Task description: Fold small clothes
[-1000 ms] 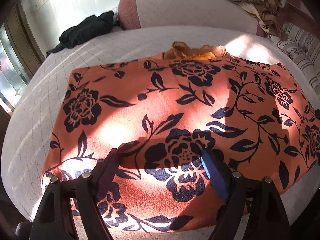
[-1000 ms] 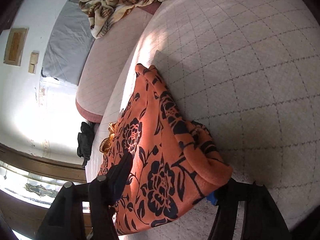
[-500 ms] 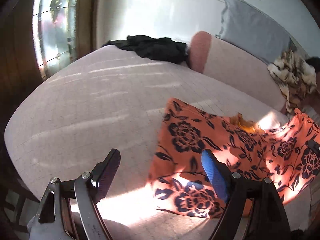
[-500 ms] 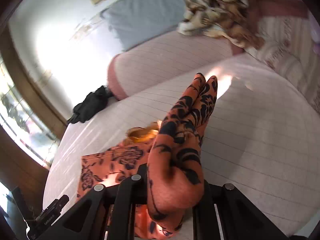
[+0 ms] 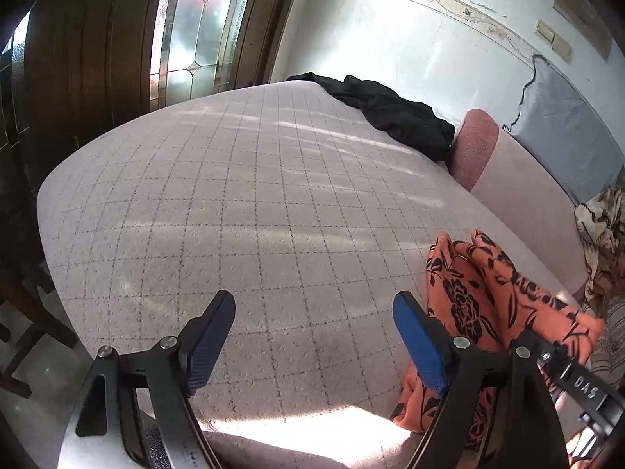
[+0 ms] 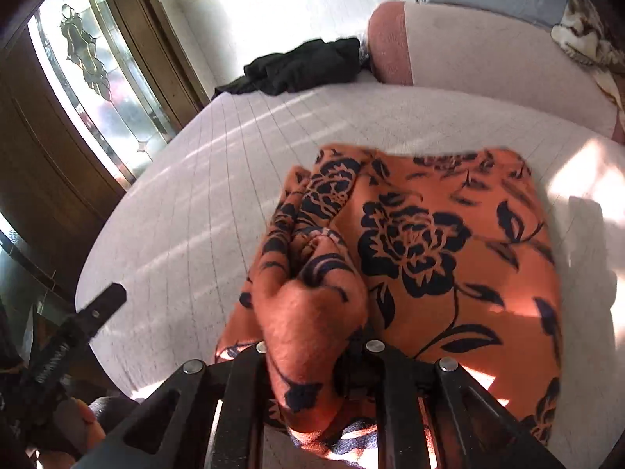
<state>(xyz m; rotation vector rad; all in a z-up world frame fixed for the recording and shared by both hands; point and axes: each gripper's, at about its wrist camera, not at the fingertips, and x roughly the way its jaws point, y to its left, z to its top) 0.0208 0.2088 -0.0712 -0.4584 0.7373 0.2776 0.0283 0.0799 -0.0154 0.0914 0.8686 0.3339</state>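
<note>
An orange garment with black flowers (image 6: 449, 242) lies folded on the pale checked bed cover (image 6: 203, 203). My right gripper (image 6: 312, 336) is shut on a bunched edge of it, and the cloth hides its fingertips. In the left wrist view the garment (image 5: 480, 297) hangs bunched at the right, with the right gripper's body beside it. My left gripper (image 5: 314, 332) is open and empty over bare cover, left of the garment. Its finger (image 6: 103, 303) shows at the left of the right wrist view.
A black garment (image 5: 390, 113) lies at the bed's far edge, also in the right wrist view (image 6: 300, 66). A pink bolster (image 6: 461, 51) and grey pillow (image 5: 566, 133) lie behind. A patterned blanket (image 5: 601, 234) is at far right. A wooden glazed door (image 5: 187, 27) stands left.
My right gripper closed on the garment's edge and carried it leftward over the rest. My left gripper swung left off the garment and stayed open.
</note>
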